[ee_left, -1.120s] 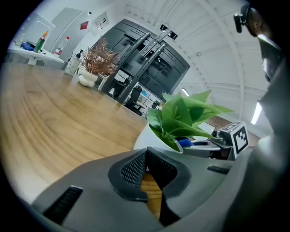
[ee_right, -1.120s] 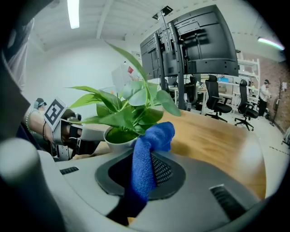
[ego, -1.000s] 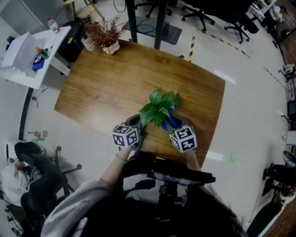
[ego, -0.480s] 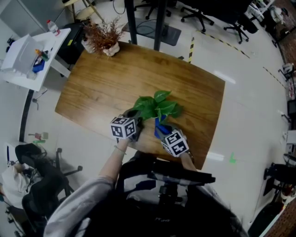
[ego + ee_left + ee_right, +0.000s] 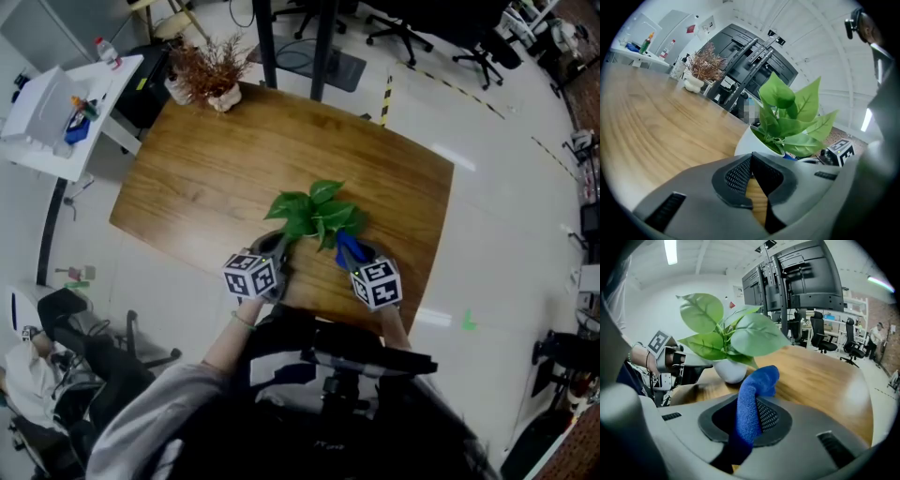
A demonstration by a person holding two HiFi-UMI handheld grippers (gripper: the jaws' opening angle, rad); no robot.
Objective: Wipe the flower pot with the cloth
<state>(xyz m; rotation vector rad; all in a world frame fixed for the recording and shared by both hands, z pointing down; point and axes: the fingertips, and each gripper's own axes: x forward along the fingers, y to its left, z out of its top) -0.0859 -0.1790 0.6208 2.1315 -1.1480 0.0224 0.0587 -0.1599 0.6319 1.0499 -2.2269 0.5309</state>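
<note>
The flower pot (image 5: 730,372) stands on the counter (image 5: 234,159), toward its near edge, with my two tools either side of it. Half a second ago my right hand-held gripper (image 5: 747,420) had dropped back toward me. Now it has swung out to the pot's right again, so the blue cloth (image 5: 752,399) clenched in its jaws points at the white wall. From the right gripper view I can't tell whether they touch. I read this as the end of one stroke and the setting-up of another, with wiping still under way.

My left hand-held gripper (image 5: 751,161) sits just at the pot's left with its jaws pressed together on nothing, the pot just beyond their tips.

The leaves (image 5: 314,211) overhang the rim and the cloth, so they crowd any pass near the top. A dried plant (image 5: 211,73) at the counter's far left corner is well clear.
</note>
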